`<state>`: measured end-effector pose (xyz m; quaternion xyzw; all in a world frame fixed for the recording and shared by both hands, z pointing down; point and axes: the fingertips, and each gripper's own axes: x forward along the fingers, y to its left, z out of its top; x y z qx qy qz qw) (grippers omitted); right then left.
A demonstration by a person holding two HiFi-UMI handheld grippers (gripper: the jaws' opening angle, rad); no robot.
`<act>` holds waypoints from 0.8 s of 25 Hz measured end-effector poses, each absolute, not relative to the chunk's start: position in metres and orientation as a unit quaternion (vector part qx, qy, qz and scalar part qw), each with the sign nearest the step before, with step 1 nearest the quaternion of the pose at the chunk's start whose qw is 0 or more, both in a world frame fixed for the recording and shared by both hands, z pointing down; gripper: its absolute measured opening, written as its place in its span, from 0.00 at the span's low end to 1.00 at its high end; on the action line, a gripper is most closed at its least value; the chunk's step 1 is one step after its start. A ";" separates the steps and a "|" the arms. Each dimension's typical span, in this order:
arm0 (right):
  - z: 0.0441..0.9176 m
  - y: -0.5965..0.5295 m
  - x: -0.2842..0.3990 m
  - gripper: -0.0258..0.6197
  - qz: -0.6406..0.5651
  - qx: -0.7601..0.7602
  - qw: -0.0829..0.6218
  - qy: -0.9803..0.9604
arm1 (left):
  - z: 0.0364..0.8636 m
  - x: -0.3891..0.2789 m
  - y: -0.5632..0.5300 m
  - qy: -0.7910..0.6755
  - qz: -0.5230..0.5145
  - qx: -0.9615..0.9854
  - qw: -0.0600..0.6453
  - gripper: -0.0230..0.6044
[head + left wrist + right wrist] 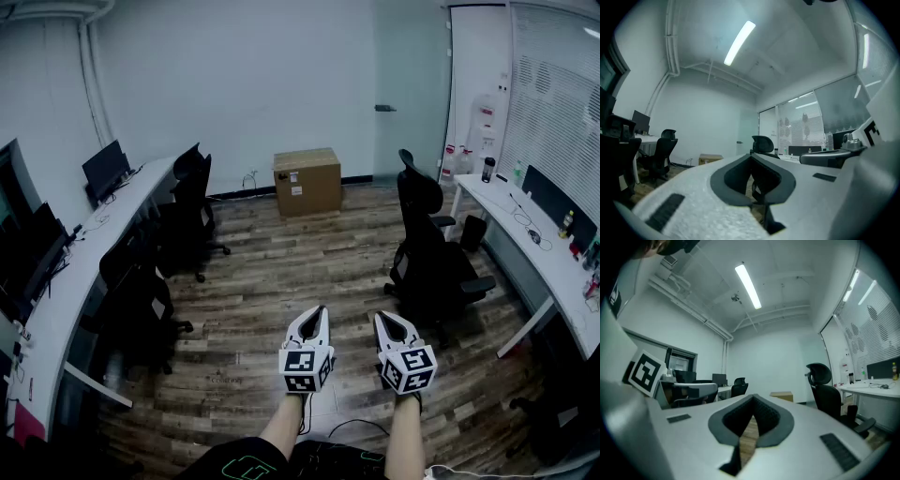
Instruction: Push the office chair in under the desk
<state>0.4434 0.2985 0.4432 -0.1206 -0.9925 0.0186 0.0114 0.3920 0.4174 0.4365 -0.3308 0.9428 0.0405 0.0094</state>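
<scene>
Cardboard box (307, 181) by the back wall (244, 75), wood-plank floor (281, 272), window blinds (562, 94)

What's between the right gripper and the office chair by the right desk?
Only bare wood floor separates the right gripper from the office chair, shown in the head view.

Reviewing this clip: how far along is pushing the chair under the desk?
Done: nothing yet. The office chair stands out on the floor, not tucked under the desk. In hand: nothing; the left gripper and right gripper are shut, empty and short of the chair. Left: reach it and push it under.
</scene>
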 end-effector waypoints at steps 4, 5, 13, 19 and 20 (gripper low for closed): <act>0.435 0.293 0.431 0.04 0.043 -0.110 -0.011 -0.993 | 0.440 0.380 0.419 0.944 0.039 -0.328 0.005 0.04; 0.437 0.293 0.429 0.04 0.044 -0.112 -0.008 -0.993 | 0.441 0.378 0.419 0.944 0.039 -0.327 0.004 0.04; 0.462 0.294 0.414 0.04 0.062 -0.118 0.029 -0.991 | 0.456 0.368 0.433 0.950 0.034 -0.311 -0.017 0.04; 0.491 0.322 0.384 0.04 0.082 -0.150 0.057 -0.984 | 0.486 0.345 0.477 0.962 0.037 -0.264 -0.053 0.04; 0.496 0.328 0.378 0.04 0.083 -0.157 0.063 -0.982 | 0.491 0.339 0.482 0.964 0.039 -0.258 -0.058 0.04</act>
